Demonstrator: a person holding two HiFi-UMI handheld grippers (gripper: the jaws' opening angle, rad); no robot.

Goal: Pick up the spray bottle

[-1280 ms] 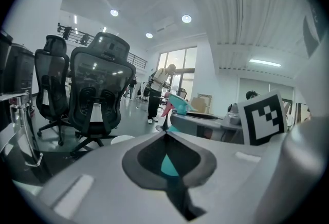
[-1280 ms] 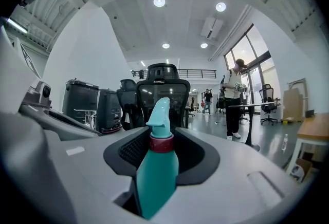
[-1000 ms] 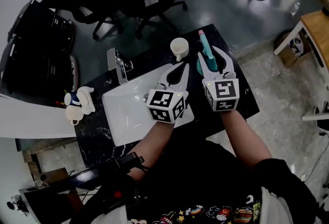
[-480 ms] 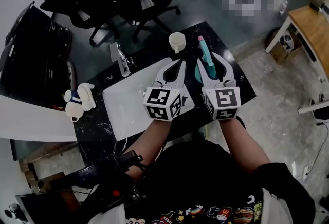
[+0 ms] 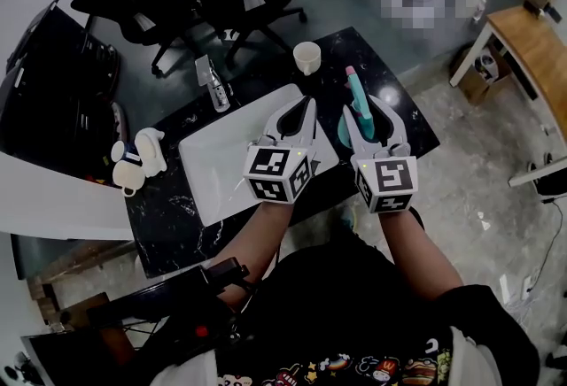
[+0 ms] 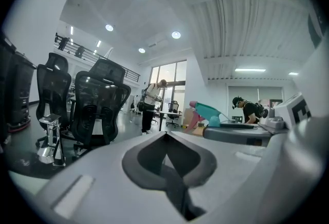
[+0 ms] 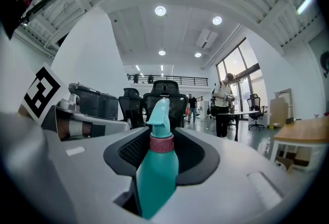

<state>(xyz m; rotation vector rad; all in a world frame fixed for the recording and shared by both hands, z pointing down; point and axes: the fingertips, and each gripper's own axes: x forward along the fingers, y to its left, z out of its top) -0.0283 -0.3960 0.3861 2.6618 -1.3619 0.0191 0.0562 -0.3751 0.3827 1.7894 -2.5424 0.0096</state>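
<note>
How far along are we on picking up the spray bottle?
Done: the right tongs are shut on the teal spray bottle, upright between them. In hand: the lift; whether its base is off the black table can't be told. Remaining: raising it clear. The left tongs are shut, empty.

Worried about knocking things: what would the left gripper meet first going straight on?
Probably the cup, just ahead of the left gripper and its shut jaws; its own view doesn't show the cup, so it may pass over.
</note>
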